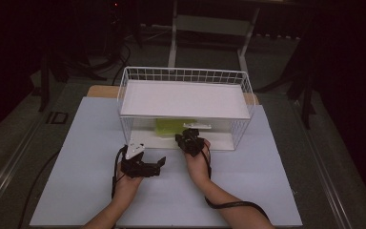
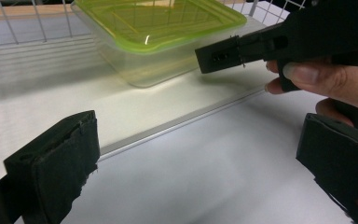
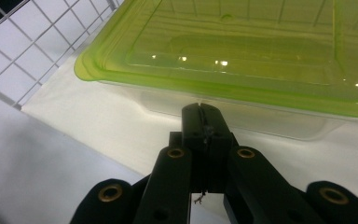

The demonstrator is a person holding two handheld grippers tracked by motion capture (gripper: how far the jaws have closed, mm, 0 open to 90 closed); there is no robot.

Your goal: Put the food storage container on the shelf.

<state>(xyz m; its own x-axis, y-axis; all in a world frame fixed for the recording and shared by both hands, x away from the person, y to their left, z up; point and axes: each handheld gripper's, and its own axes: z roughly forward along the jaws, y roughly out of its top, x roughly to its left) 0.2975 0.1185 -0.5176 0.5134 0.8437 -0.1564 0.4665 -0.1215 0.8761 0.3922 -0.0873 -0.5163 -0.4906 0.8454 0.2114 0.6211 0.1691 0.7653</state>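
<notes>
Resting on the white tabletop [image 1: 76, 157] at the left, the left gripper [image 1: 158, 164] lies in the person's left hand [image 1: 126, 183] in front of the white wire rack [image 1: 186, 76], with its tips turned toward the right. In the left gripper view its two padded jaws stand wide apart with nothing between them, only bare tabletop and the front edge of the rack's white bottom board [image 2: 135, 114].

Further right, the right gripper [image 1: 187, 135], held in the right hand [image 1: 198, 160], reaches forward to the open front of the rack, under the rack's flat white shelf [image 1: 183, 98]. In the right gripper view its jaws are pressed together, tip against tip, gripping nothing. The closed tip [image 3: 203, 123] sits just in front of the near wall of a clear plastic container [image 3: 242, 114] with a translucent green lid [image 3: 242, 51]; whether it touches the wall cannot be told.

The container stands on the bottom board inside the rack, beneath the shelf, close to the front opening, with its lid on. From above it shows as a green patch [image 1: 171, 126] just left of the right gripper.
</notes>
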